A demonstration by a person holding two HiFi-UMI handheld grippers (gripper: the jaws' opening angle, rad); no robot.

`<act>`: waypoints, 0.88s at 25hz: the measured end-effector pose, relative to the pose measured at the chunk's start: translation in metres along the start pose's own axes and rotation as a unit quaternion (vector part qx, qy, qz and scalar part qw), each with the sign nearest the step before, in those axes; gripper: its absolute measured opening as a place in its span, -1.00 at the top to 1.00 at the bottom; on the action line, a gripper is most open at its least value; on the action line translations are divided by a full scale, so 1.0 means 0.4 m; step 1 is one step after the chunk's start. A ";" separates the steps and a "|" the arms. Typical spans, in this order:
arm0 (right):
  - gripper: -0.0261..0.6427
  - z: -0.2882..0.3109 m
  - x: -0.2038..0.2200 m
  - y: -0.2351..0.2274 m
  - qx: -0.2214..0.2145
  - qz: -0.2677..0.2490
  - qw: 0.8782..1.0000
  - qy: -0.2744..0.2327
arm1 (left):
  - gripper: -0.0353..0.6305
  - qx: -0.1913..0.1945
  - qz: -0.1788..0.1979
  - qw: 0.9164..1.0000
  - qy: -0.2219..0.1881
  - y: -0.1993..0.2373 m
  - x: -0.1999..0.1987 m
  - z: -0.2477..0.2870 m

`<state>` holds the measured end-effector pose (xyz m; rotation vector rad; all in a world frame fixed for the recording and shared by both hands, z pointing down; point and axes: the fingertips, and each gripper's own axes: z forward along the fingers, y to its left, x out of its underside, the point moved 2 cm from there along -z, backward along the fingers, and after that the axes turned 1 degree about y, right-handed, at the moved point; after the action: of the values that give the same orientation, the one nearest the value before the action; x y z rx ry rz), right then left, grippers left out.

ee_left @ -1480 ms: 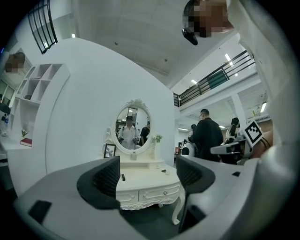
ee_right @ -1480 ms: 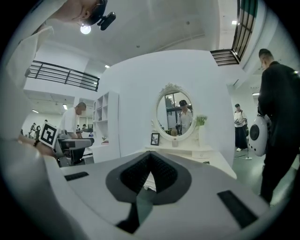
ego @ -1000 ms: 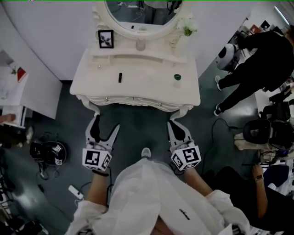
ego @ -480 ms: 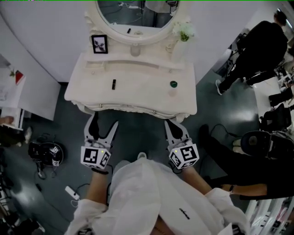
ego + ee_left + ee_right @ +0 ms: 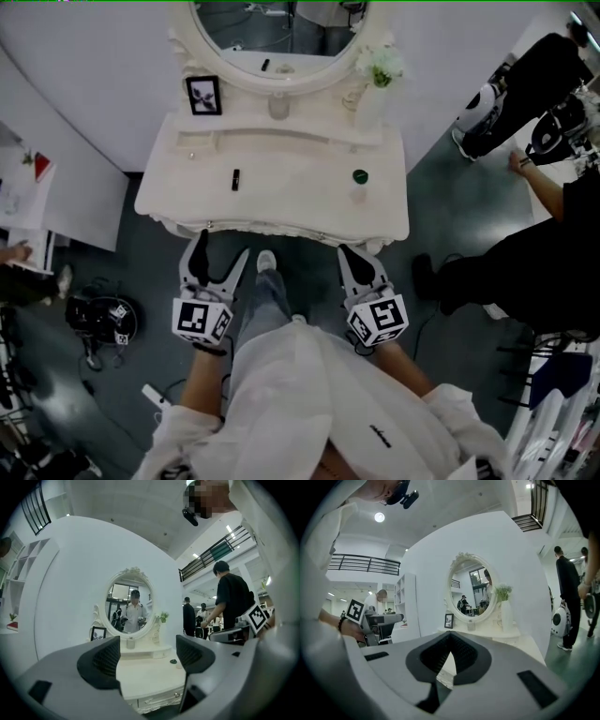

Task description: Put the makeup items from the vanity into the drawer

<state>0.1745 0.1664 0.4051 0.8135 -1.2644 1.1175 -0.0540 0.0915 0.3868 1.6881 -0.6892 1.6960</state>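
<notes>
A slim black tube and a green-capped jar sit well apart on the vanity.

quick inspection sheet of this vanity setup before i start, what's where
surface: white vanity top, mostly bare
job's things: black stick lying left of centre; green-capped jar standing at the right; drawer looks shut
clutter: picture frame, small glass and vase of flowers on the back shelf under the mirror
grippers: left gripper open, empty; right gripper shut, empty; both short of the vanity's front edge
cables: black gear with cords and a white adapter on the floor at the left
surroundings: person in black close at the right
</notes>
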 end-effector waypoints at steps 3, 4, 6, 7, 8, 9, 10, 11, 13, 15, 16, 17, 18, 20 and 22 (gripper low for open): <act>0.87 0.042 -0.009 -0.021 0.004 -0.004 1.000 0.000 | -0.18 0.006 -0.003 1.000 0.002 0.029 0.006 0.056; 0.87 0.061 -0.011 -0.030 0.006 -0.005 1.000 0.000 | -0.18 0.007 -0.005 1.000 0.003 0.041 0.010 0.078; 0.87 0.100 -0.019 -0.045 0.007 -0.005 1.000 0.001 | -0.18 0.010 -0.007 1.000 0.010 0.064 0.021 0.121; 0.87 0.123 -0.023 -0.052 0.008 -0.005 1.000 0.001 | -0.18 0.013 -0.007 1.000 0.013 0.078 0.026 0.143; 0.87 0.148 -0.027 -0.060 0.009 -0.005 1.000 0.001 | -0.18 0.015 -0.007 1.000 0.016 0.094 0.029 0.168; 0.87 0.177 -0.030 -0.070 0.011 -0.004 1.000 0.002 | -0.18 0.016 -0.007 1.000 0.018 0.113 0.030 0.194; 0.87 0.208 -0.034 -0.078 0.012 -0.003 1.000 0.003 | -0.18 0.017 -0.008 1.000 0.018 0.135 0.029 0.220; 0.87 0.240 -0.037 -0.084 0.011 -0.002 1.000 0.005 | -0.18 0.018 -0.009 1.000 0.019 0.157 0.027 0.245; 0.87 0.301 -0.046 -0.094 0.011 -0.003 1.000 0.008 | -0.18 0.020 -0.011 1.000 0.021 0.202 0.028 0.291; 0.87 0.365 -0.059 -0.106 0.013 -0.003 1.000 0.008 | -0.18 0.021 -0.011 0.999 0.028 0.249 0.037 0.337; 0.87 0.399 -0.064 -0.112 0.014 -0.003 1.000 0.008 | -0.18 0.021 -0.009 0.999 0.033 0.275 0.043 0.360; 0.87 0.432 -0.069 -0.118 0.015 -0.003 1.000 0.008 | -0.18 0.021 -0.007 0.999 0.038 0.300 0.050 0.384; 0.87 0.464 -0.071 -0.122 0.016 -0.004 1.000 0.010 | -0.18 0.021 -0.004 0.999 0.044 0.325 0.060 0.407; 0.87 0.516 -0.069 -0.122 0.016 -0.007 1.000 0.022 | -0.18 0.023 0.003 0.998 0.060 0.363 0.088 0.446; 0.87 0.556 -0.060 -0.119 0.013 -0.007 0.999 0.033 | -0.18 0.028 0.005 0.997 0.075 0.391 0.115 0.475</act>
<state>0.1524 -0.0603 0.4230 0.7979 -1.1900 1.1433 -0.0444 -0.1501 0.4511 1.5774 -0.5861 1.8424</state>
